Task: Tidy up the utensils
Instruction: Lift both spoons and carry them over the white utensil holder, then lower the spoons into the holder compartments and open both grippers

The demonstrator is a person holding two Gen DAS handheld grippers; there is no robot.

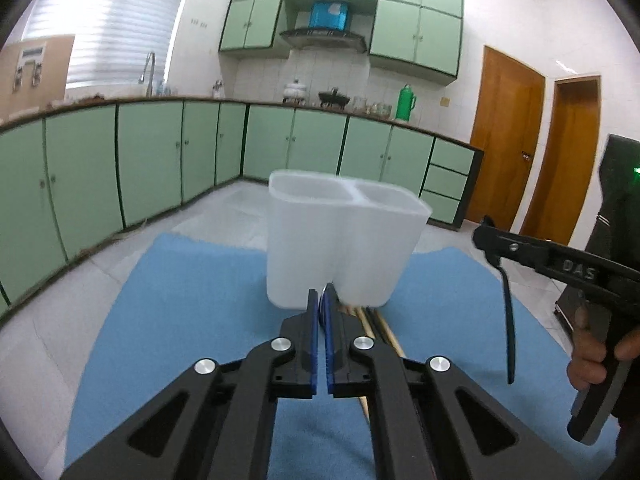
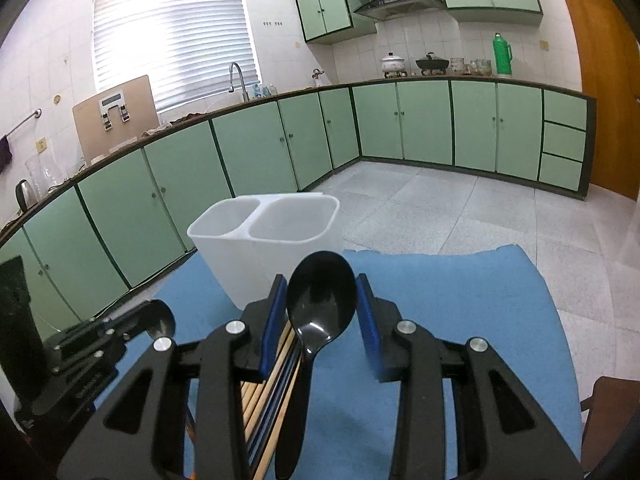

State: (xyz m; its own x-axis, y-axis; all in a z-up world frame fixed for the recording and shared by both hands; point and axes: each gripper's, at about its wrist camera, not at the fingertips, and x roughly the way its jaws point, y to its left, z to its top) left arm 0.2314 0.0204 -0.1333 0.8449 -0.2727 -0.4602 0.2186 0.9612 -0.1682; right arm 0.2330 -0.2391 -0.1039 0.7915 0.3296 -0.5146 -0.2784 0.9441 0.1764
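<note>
left wrist view: our left hand-held gripper (image 1: 319, 300) is pressed together, pinching something thin we cannot identify, the white holder (image 1: 340, 240) at twelve o'clock. right wrist view: our right hand-held gripper (image 2: 322, 300) clamps a black spoon (image 2: 320, 300), light, stiff, slick; grip its bowl edges.

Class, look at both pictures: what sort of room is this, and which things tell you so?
Most likely a home kitchen. Green cabinets run under a long counter, a sink tap stands below the window, and pots sit beneath a range hood.
</note>
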